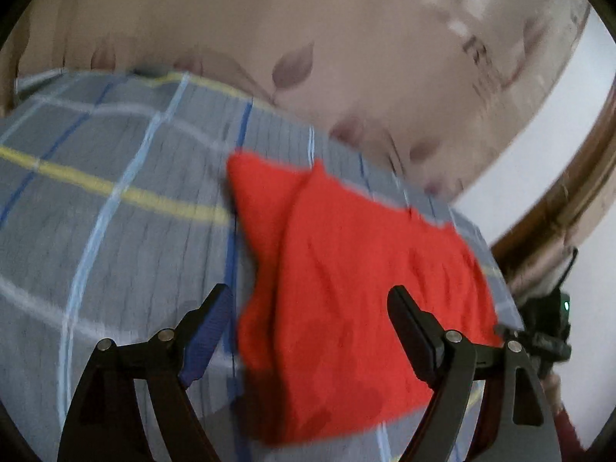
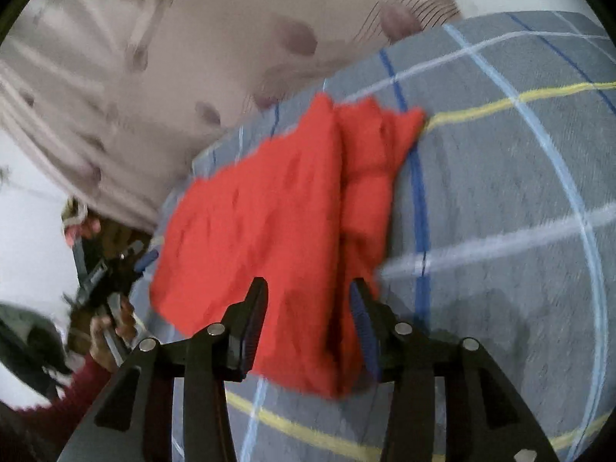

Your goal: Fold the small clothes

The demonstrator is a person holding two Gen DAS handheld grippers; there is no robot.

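A small red garment (image 1: pixel 346 288) lies folded on a grey checked bedsheet (image 1: pixel 115 192). My left gripper (image 1: pixel 310 300) is open and hovers over the garment's near left part, its fingers apart and holding nothing. In the right wrist view the same red garment (image 2: pixel 277 223) lies ahead with a fold ridge down its right side. My right gripper (image 2: pixel 310 292) is open, its two fingers straddling the garment's near edge. The left gripper (image 2: pixel 111 281) shows at the far left, held in a hand.
A beige curtain with leaf print (image 1: pixel 308 38) hangs behind the bed. A brown wooden frame (image 1: pixel 577 177) and white wall stand at the right. The sheet (image 2: pixel 500 211) stretches wide to the right of the garment.
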